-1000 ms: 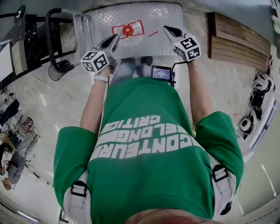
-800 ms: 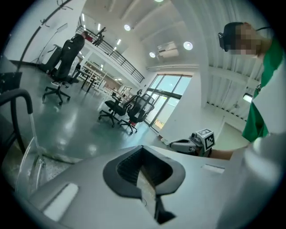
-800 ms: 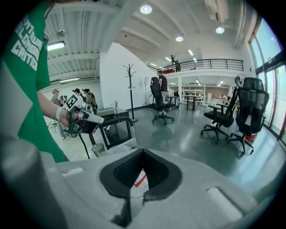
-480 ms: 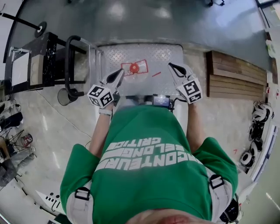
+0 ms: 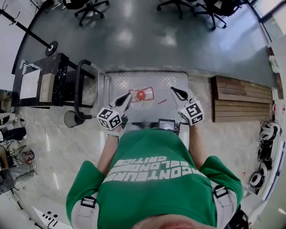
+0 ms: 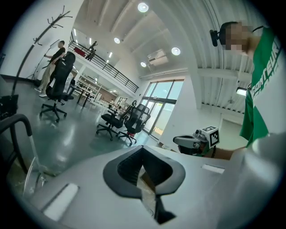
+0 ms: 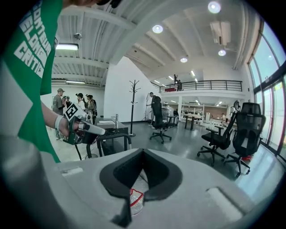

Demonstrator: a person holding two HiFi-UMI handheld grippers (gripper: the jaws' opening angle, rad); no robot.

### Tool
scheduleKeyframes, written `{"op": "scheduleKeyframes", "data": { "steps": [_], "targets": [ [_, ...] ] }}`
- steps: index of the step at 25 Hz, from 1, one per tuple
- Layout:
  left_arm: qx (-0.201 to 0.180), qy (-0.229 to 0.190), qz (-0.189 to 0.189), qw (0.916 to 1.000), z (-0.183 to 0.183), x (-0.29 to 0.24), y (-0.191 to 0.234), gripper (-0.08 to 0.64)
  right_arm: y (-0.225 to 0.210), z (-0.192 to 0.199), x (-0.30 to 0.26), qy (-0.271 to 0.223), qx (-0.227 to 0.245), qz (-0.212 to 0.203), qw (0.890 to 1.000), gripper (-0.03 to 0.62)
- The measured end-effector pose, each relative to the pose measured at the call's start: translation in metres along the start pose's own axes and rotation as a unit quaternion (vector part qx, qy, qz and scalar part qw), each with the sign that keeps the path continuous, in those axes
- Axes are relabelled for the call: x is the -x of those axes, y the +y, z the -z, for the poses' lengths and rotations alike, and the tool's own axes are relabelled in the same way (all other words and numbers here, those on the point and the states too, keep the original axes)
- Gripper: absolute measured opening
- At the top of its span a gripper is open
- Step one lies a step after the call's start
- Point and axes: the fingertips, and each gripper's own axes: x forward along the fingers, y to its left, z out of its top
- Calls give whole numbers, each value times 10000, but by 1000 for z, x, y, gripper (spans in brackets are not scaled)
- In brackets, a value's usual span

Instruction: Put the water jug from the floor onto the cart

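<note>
Near: person in a green shirt (image 5: 152, 179). Left gripper (image 5: 128, 95) and right gripper (image 5: 174, 90) are side by side over the cart's near end, jaws fully together, nothing gripped. Between their tips, the jug (image 5: 141, 94) stands upright on the cart (image 5: 175, 80) deck, apart from both. Left: cart handle (image 5: 79, 89). Far: office chairs (image 5: 89, 6).

Office chairs (image 7: 249, 129), wooden pallet (image 5: 241, 98)

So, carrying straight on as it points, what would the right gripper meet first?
Probably only the grey floor beyond the cart: the right gripper points slightly down over it, the water jug off to its left. Depth is hard to judge.
</note>
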Motion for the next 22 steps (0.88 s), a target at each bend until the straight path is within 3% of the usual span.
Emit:
{"op": "scheduleKeyframes", "data": {
  "steps": [22],
  "targets": [
    [63, 36, 4, 10000, 8, -15, -1, 9, 7, 20, -8, 307, 67, -115, 9994, -6]
  ]
}}
